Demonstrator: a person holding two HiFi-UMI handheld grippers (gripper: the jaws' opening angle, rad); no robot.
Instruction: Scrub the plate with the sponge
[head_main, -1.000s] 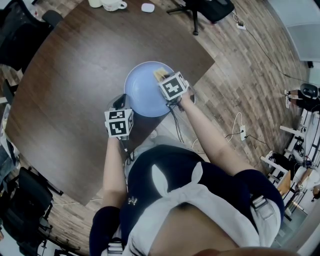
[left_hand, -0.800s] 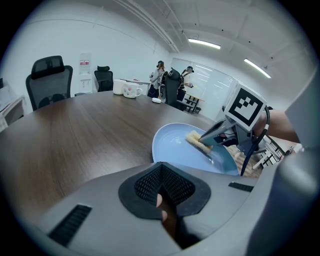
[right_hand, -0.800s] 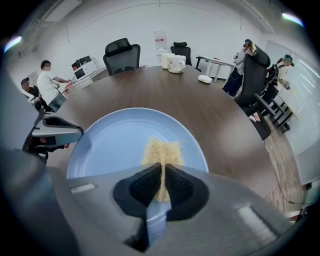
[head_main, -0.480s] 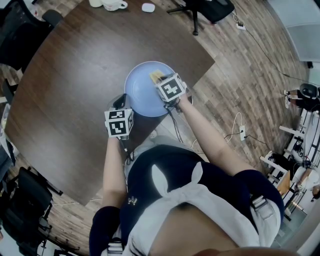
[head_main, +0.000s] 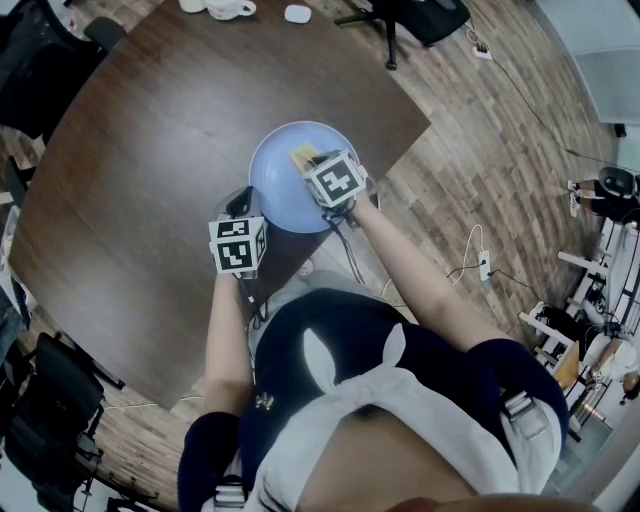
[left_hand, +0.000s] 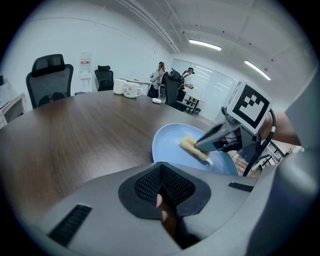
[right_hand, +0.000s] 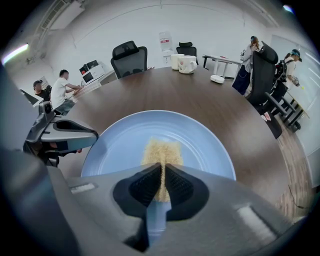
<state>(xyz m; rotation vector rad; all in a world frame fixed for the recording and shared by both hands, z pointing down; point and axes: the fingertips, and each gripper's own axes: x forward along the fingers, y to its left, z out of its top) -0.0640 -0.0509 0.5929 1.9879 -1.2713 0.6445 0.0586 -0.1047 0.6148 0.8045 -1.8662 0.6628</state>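
Dark round table (head_main: 150, 150) on plank floor (head_main: 480, 150), from the head view. One blue plate (head_main: 275, 190) near the close edge, with one yellow sponge (head_main: 302, 156) on it. Right gripper (head_main: 312, 163) clamped on that sponge, its marker cube covering part of the plate's right side. Left gripper (head_main: 240, 208) just beside the left rim. From the left gripper view: jaws pressed together on nothing, plate ahead to the right, sponge flat under the other gripper's tip. From the right gripper view: jaws closed on the sponge's near end at the plate's centre, near rim hidden by the gripper body, left gripper's closed tip by the rim at left. Two white mugs (right_hand: 188, 64) and one small white object (right_hand: 217, 78) far across the table. Three black chairs (right_hand: 130, 56) beyond, four people (right_hand: 62, 89) further back.
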